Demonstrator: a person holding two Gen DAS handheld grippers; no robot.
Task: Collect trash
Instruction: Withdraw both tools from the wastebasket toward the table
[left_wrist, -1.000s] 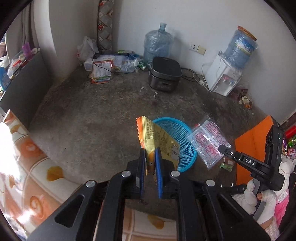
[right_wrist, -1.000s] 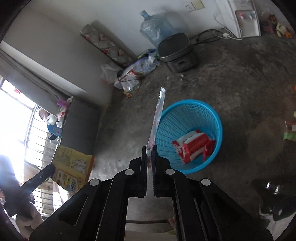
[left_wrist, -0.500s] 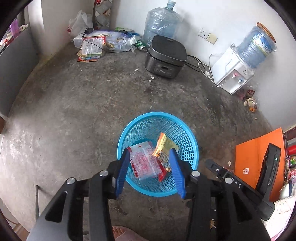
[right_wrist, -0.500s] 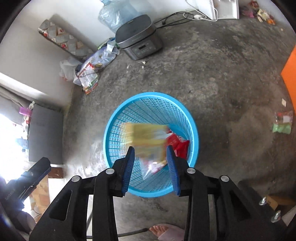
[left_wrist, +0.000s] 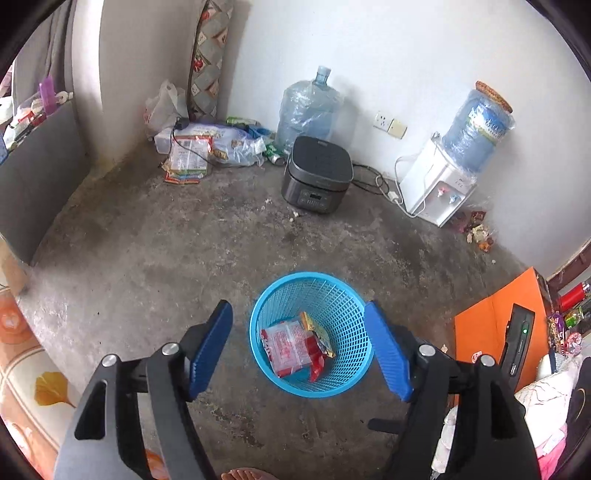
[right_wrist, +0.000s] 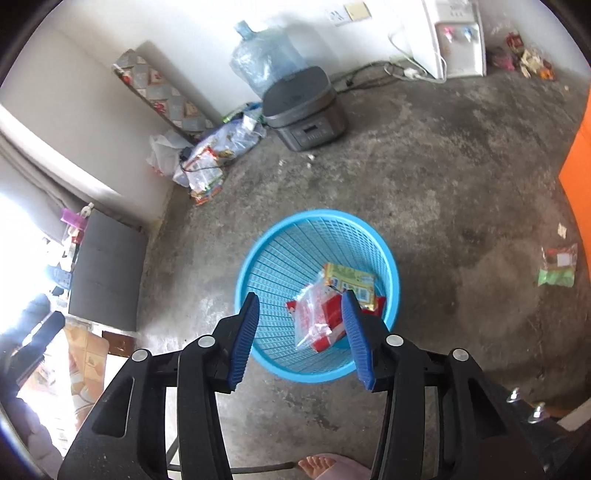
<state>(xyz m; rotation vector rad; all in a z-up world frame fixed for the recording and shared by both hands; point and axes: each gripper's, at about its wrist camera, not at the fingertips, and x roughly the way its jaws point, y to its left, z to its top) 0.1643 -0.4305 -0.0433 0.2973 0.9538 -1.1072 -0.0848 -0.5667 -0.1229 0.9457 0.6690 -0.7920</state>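
A round blue plastic basket (left_wrist: 341, 295) stands on the concrete floor; it also shows in the right wrist view (right_wrist: 280, 254). Inside lie a clear red-printed bag (left_wrist: 286, 349), a yellow snack packet (right_wrist: 349, 280) and red wrappers (right_wrist: 332, 314). My left gripper (left_wrist: 303, 352) is wide open and empty above the basket. My right gripper (right_wrist: 301, 338) is open and empty above the basket's near rim. A small green and red wrapper (right_wrist: 557, 264) lies on the floor to the right.
A dark rice cooker (left_wrist: 317, 173), a water jug (left_wrist: 308, 107) and a white water dispenser (left_wrist: 437, 181) stand by the far wall. A heap of bags (left_wrist: 207, 147) fills the corner. An orange board (left_wrist: 491, 325) lies at the right. A bare foot (right_wrist: 325, 467) is below.
Both grippers let go: the yellow packet and the clear bag dropped into the basket. Both jaws have opened wider, and both grippers have lifted back from the basket.
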